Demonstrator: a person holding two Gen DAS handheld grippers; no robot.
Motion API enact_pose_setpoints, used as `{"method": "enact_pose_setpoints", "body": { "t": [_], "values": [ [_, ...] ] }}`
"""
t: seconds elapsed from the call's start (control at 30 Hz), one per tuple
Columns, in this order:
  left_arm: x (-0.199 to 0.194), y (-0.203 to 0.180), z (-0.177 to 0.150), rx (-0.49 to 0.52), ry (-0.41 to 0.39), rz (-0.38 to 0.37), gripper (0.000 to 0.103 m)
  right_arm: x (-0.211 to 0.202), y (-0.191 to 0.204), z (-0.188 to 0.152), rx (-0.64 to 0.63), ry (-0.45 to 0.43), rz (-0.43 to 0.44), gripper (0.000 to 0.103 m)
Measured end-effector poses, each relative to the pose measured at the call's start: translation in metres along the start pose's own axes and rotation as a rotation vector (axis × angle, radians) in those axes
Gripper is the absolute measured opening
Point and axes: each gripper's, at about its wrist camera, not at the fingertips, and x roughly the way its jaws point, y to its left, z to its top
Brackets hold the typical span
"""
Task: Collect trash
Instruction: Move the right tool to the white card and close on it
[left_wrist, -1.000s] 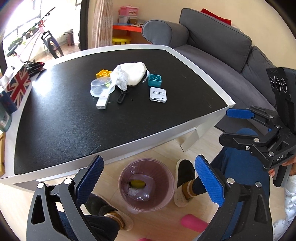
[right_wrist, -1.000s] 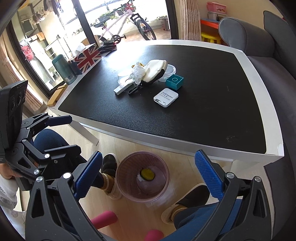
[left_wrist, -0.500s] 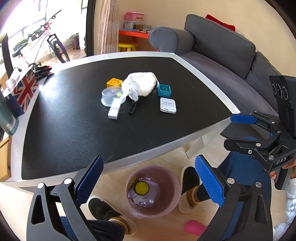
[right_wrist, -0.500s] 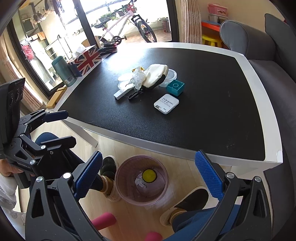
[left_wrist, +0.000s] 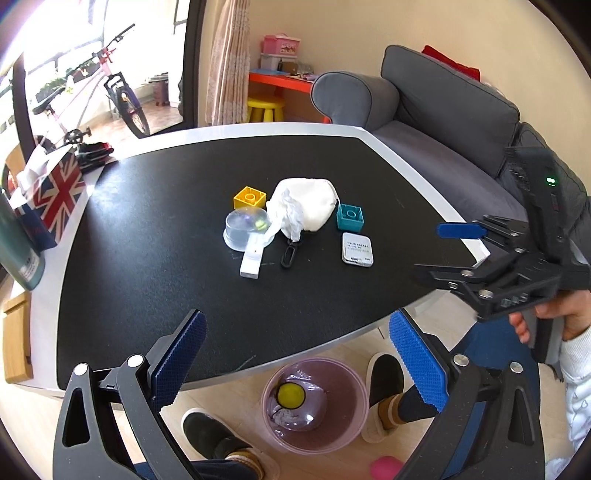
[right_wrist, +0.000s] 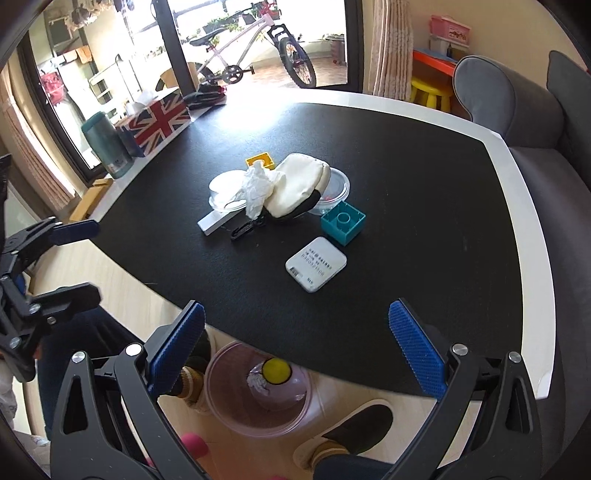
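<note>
Between the left gripper (left_wrist: 295, 363) pads there is only air: its jaws stand wide and empty above the near edge of the table (left_wrist: 122, 280), and the right gripper (right_wrist: 295, 354) is just as wide and just as empty over the same edge further along. A second ago both cameras looked almost straight down into the bin (left_wrist: 316, 404) on the floor; since then they have lifted and tipped forward, so the bin has slid to the bottom of each view and the tabletop clutter has come closer to the middle. Inside the bin lie a yellow ball (left_wrist: 291, 395) and a bit of crumpled white paper, so at least one piece of trash seems already dropped, and the shift reads as the hands turning back for the next one. The likeliest candidate is the crumpled tissue (left_wrist: 290, 216), which drapes against the front of a white pouch (left_wrist: 314, 205) and over a clear round container (left_wrist: 245, 229). Around them sit a yellow block (left_wrist: 250, 197), a teal block (left_wrist: 350, 218), a flat white device (left_wrist: 357, 249), a white stick (left_wrist: 251, 260) and a black clip (left_wrist: 289, 254), none of which looks like rubbish. Both grippers are well short of the tissue, so a forward reach comes first.
</note>
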Motion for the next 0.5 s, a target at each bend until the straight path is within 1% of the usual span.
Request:
{"method": "enact_pose_setpoints", "body": {
  "t": [0.2,0.5],
  "values": [
    [0.003,0.007,0.004,-0.010,0.000,0.000,0.095,0.029,-0.006,0.018,-0.027,0.047,-0.021,0.098],
    [0.012,0.016,0.005,-0.024,0.018,-0.003,0.095,0.068,-0.007,0.024,-0.062,0.119,-0.018,0.098]
  ]
}}
